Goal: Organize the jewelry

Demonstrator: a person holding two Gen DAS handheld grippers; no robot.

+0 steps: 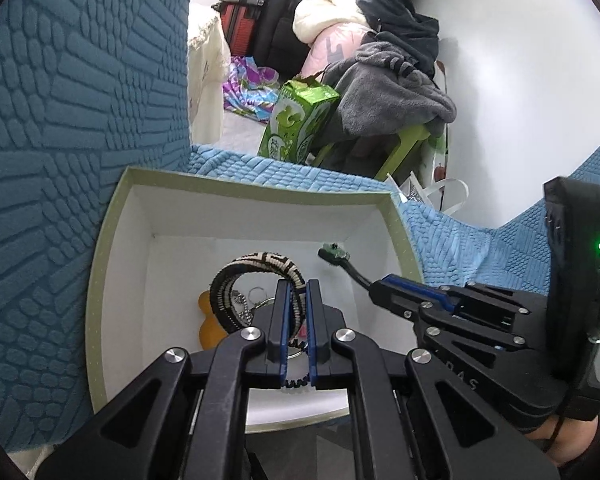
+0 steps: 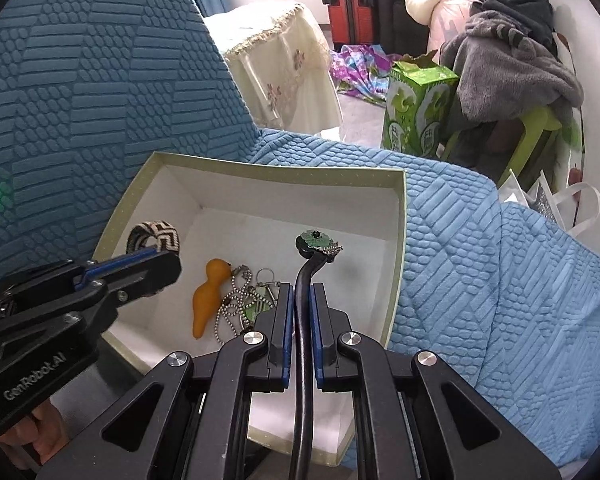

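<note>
Sofa [image 2: 100, 80]: blue textured cover, filled the left and right of both views; the box sat on its seat.
Box [image 1: 260, 188]: open, pale green rim, white inside, against the sofa back; both grippers reached down into it.
Left gripper [image 1: 298, 292]: pads pressed onto the woven bracelet, the band pinched edge-on between the two blue pads.
Right gripper [image 2: 302, 296]: pads closed on the black stem of the hair clip, the stem running up out past the fingertips.
Woven bracelet [image 1: 260, 264]: black and cream pattern, looped up ahead of the left fingertips, over the left half of the box floor; in the right wrist view it [image 2: 152, 234] showed behind the left gripper [image 2: 156, 268].
Hair clip [image 2: 318, 242]: green ornament on a bent black stem, tip near the far right corner of the box; in the left wrist view it [image 1: 334, 252] stuck out ahead of the right gripper [image 1: 380, 288].
Orange pendant [image 2: 208, 296]: gourd-shaped, lay on the box floor, between the two grippers.
Ball chain [image 2: 230, 304]: silver, heaped just beside the pendant with key rings, touching it.
</note>
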